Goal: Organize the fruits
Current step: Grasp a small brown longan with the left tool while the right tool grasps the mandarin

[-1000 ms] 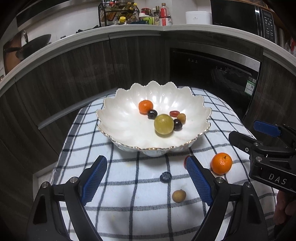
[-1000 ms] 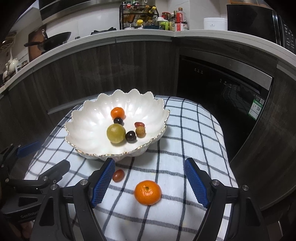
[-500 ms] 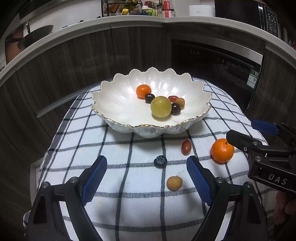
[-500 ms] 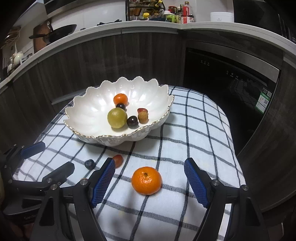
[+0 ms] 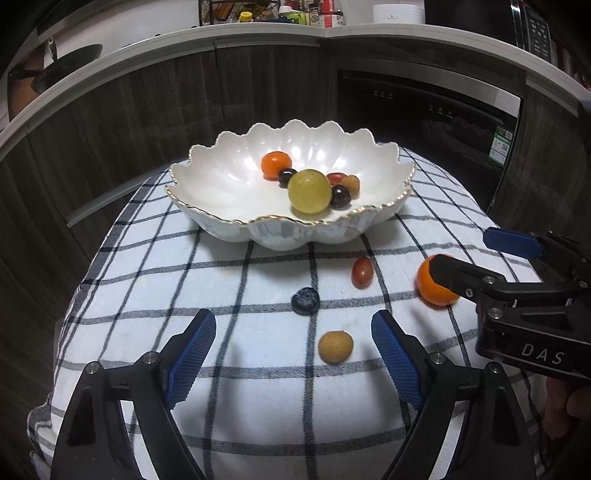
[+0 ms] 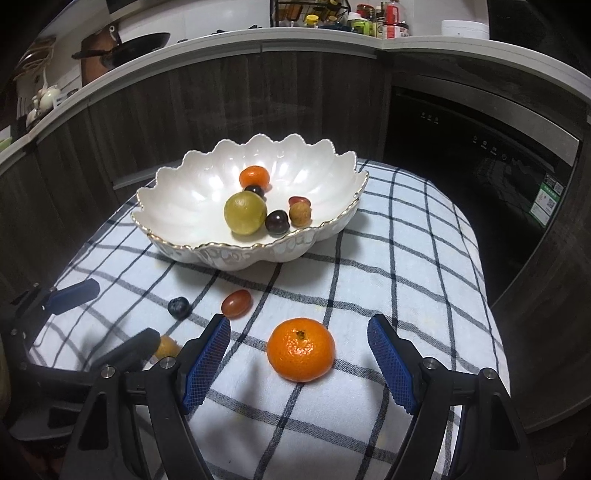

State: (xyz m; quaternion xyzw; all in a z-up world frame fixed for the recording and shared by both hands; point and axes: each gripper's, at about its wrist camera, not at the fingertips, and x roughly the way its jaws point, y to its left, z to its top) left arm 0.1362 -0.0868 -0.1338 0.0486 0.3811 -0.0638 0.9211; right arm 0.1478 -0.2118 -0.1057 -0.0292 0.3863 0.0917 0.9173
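A white scalloped bowl (image 5: 221, 184) (image 6: 177, 199) on a checked cloth holds several fruits, among them a green one (image 5: 309, 191) and a small orange (image 5: 276, 165). On the cloth lie a blueberry (image 5: 305, 301) (image 6: 178, 307), a red grape tomato (image 5: 362, 272) (image 6: 236, 303), a tan longan (image 5: 335, 347) (image 6: 166, 346) and a mandarin (image 5: 432, 286) (image 6: 301, 349). My left gripper (image 5: 293, 356) is open, with the longan just ahead between its fingers. My right gripper (image 6: 299, 363) is open around the mandarin.
The checked cloth (image 5: 147, 295) covers a small table that drops off at the left and right edges. Dark cabinets (image 6: 184, 110) and a black oven (image 6: 480, 147) stand behind. A counter above carries bottles (image 6: 369, 18) and a pan (image 6: 129, 44).
Both grippers have dropped lower and drawn nearer to the cloth. The mandarin now sits between my right fingers, and the longan is closer to my left fingers. No fruit has moved.
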